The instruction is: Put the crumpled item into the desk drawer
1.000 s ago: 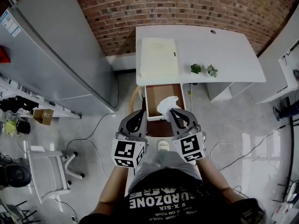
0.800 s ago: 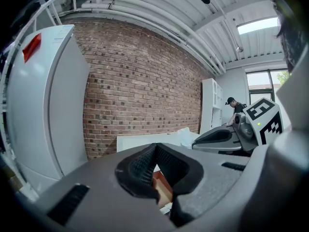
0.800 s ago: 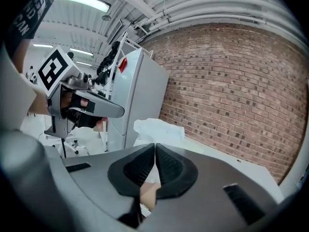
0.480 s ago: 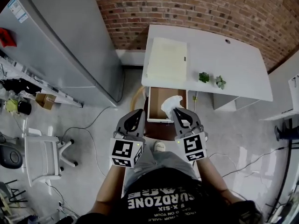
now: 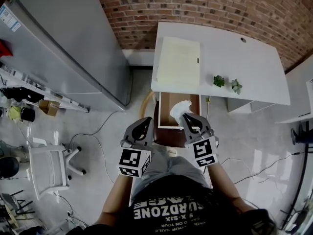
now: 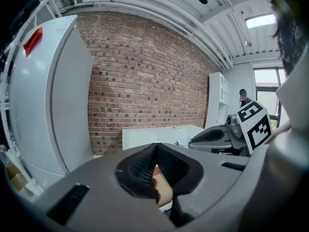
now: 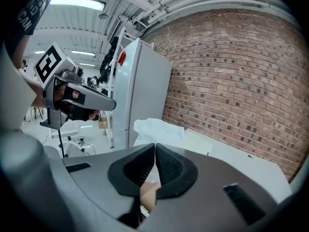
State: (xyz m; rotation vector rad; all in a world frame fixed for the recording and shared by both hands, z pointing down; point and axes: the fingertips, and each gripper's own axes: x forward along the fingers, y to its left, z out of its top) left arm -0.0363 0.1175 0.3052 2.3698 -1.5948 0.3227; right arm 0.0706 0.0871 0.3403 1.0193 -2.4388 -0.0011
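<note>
The crumpled white item (image 5: 179,108) hangs over the open desk drawer (image 5: 166,112), whose brown inside shows beneath it. My right gripper (image 5: 188,119) is shut on the item, which bulges up beyond the closed jaws in the right gripper view (image 7: 158,128). My left gripper (image 5: 145,125) hovers just left of the drawer front, shut with nothing between its jaws (image 6: 155,147). Below those jaws a bit of the drawer's brown panel (image 6: 165,191) shows, and the right gripper (image 6: 218,136) is seen off to the right.
The white desk (image 5: 249,65) carries a cream pad (image 5: 179,61) and two small plants (image 5: 218,81). A grey fridge (image 5: 63,43) stands to the left and a brick wall behind. A white chair (image 5: 48,173) and cables lie on the floor.
Both grippers have moved a little forward toward the desk and slightly down. The right one still holds the crumpled item over the drawer.
</note>
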